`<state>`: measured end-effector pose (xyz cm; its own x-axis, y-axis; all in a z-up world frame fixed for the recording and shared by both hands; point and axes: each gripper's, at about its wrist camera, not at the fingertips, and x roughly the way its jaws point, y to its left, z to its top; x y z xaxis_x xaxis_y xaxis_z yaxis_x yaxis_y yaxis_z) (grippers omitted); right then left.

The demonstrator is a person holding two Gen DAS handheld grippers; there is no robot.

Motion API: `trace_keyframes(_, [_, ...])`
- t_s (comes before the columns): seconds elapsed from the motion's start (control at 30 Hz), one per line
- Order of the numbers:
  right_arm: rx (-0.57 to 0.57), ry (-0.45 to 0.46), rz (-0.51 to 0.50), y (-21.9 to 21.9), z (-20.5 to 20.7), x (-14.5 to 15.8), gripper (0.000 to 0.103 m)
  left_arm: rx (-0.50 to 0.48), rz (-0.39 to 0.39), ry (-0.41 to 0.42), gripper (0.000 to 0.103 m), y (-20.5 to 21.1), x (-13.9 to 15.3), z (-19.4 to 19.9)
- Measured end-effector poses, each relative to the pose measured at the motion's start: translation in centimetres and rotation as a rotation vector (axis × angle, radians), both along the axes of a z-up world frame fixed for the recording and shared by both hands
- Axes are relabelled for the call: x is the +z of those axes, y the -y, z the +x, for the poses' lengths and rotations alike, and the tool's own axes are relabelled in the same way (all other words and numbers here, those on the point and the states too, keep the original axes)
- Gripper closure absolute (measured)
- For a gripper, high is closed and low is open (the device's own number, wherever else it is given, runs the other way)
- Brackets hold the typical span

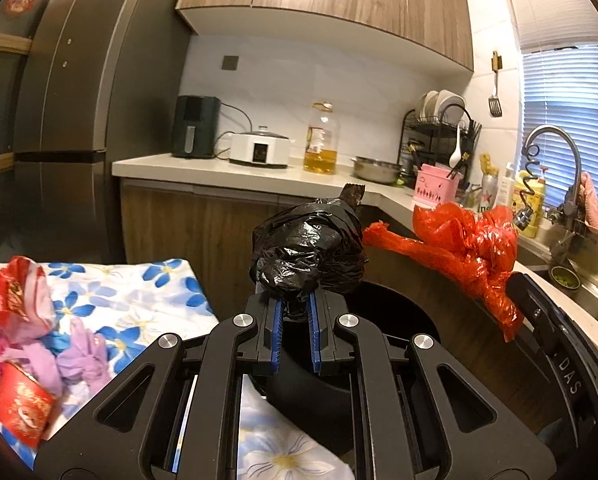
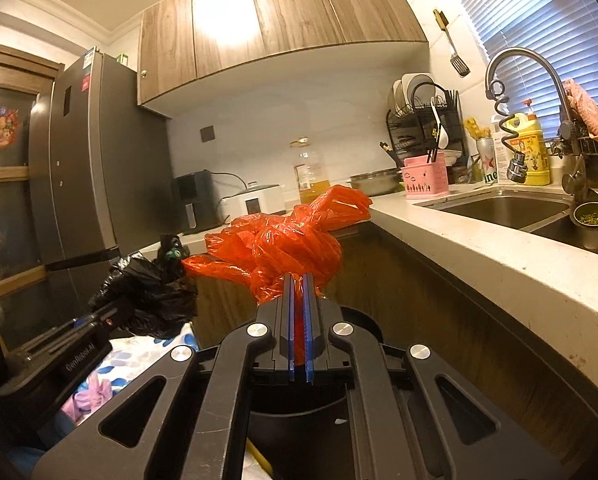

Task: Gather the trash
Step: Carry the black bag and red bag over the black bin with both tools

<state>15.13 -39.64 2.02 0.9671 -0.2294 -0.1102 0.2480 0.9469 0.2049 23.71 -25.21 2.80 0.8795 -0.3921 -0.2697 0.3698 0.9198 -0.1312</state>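
Gripper on the left [image 1: 295,300] pinches a crumpled black plastic bag [image 1: 309,250] between its blue-padded fingers [image 1: 275,330], the bundle bulging above the tips at the centre of the left wrist view. Right gripper [image 2: 298,280] has its pads almost together on a wad of red plastic bag [image 2: 289,242], which fans out above the tips in the middle of the right wrist view. In the left wrist view the red bag [image 1: 465,242] shows at right centre, with one twisted strip reaching toward the black bag; in the right wrist view the black bag [image 2: 151,294] sits at lower left, close beside the red one.

Directly below both bundles is the round dark opening of a black bin [image 1: 395,312], seen behind and under the fingers in both views.

At lower left of the left wrist view a floral cloth [image 1: 147,292] carries more litter: red printed wrappers [image 1: 19,408] and crumpled purple plastic [image 1: 83,360].

Farther back, a white surface [image 1: 219,170] runs along the wall, holding a dark air fryer [image 1: 195,126], a white cooker [image 1: 259,148], an oil bottle [image 1: 321,140], a steel bowl [image 1: 377,169], a pink utensil holder [image 1: 436,188] and a dish rack [image 1: 439,128]. At right a sink [image 2: 507,208] with a curved faucet [image 2: 527,76] lies under a blue-lit window blind [image 2: 539,12]. A grey fridge [image 1: 95,80] fills the upper left.
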Motion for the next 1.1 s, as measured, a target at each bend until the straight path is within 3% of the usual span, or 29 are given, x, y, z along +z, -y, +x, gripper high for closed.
trace_keyframes(0.93, [0.001, -0.063, 0.022, 1.9, 4.7, -1.4, 0.097, -0.049, -0.014, -0.045, 0.092, 2.7, -2.1, 4.2])
trace_keyframes(1.0, [0.001, -0.065, 0.033, 2.1, 5.0, -1.7, 0.094, -0.054, -0.007, -0.045, 0.092, 2.9, -2.4, 4.3])
trace_keyframes(1.1, [0.002, -0.071, 0.028, 2.1, 5.1, -2.0, 0.079, -0.063, 0.0, -0.045, 0.089, 3.1, -2.7, 4.4])
